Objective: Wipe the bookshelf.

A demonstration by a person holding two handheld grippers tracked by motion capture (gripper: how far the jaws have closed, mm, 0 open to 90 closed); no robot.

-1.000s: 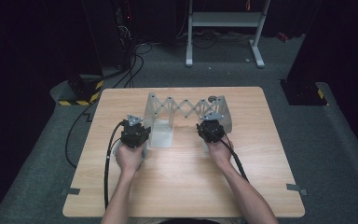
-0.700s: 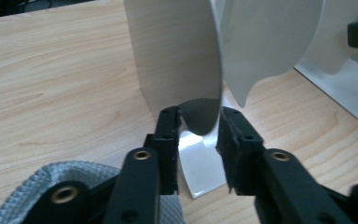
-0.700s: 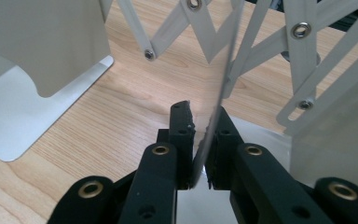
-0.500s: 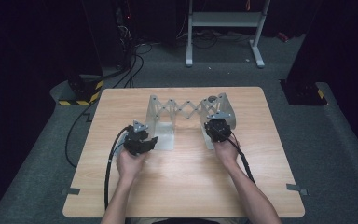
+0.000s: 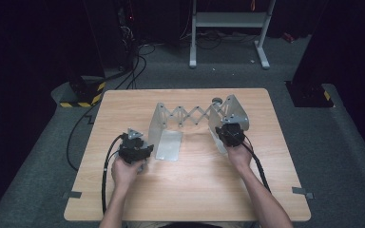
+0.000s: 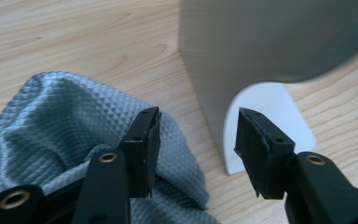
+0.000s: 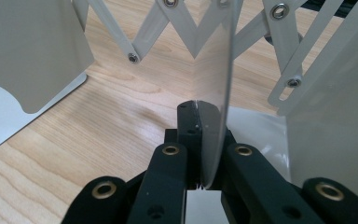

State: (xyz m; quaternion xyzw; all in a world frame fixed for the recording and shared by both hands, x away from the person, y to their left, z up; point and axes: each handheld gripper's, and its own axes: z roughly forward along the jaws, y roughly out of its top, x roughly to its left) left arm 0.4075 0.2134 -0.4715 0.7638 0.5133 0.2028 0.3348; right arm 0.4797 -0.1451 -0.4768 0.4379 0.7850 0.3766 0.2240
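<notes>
On the table [image 5: 185,190], right gripper [image 7: 198,140] clamping bookend plate [image 7: 216,93], left gripper [image 6: 193,144] wide (over grey cloth [image 6: 65,126]).

One wooden table [image 5: 185,190]. One white expanding rack [image 5: 195,116] with two upright end plates joined by one zigzag lattice; a third, thinner plate [image 7: 216,112] stands between the closed jaws of the right gripper [image 7: 198,140]. One grey waffle-weave cloth [image 6: 51,126], lying under and to the left of the left gripper [image 6: 196,149], whose jaws are parted. Two grippers, two hands and two trailing cables in total. One white frame stand [image 5: 228,28] beyond the table.
</notes>
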